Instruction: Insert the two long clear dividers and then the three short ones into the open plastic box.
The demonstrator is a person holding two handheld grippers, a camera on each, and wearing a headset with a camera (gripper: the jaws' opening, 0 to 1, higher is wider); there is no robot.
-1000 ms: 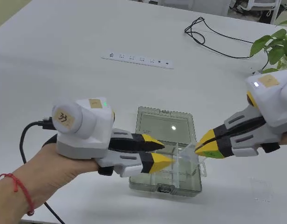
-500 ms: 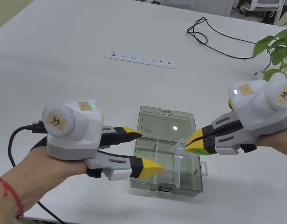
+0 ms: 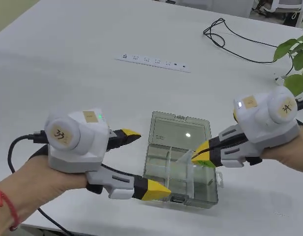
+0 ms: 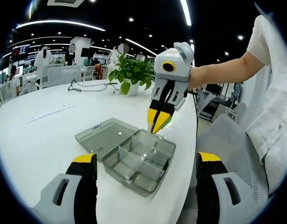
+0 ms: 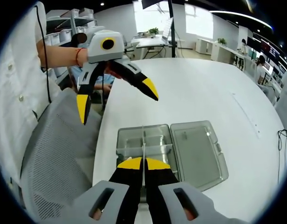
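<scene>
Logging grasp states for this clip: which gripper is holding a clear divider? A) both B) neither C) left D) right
D: the right gripper is shut on a clear divider above the open plastic box, while the left gripper stands wide open and holds nothing.

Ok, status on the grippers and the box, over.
Left gripper open, holding nothing. Right gripper shut on clear divider, over the open box. Nothing blocking the box.
</scene>
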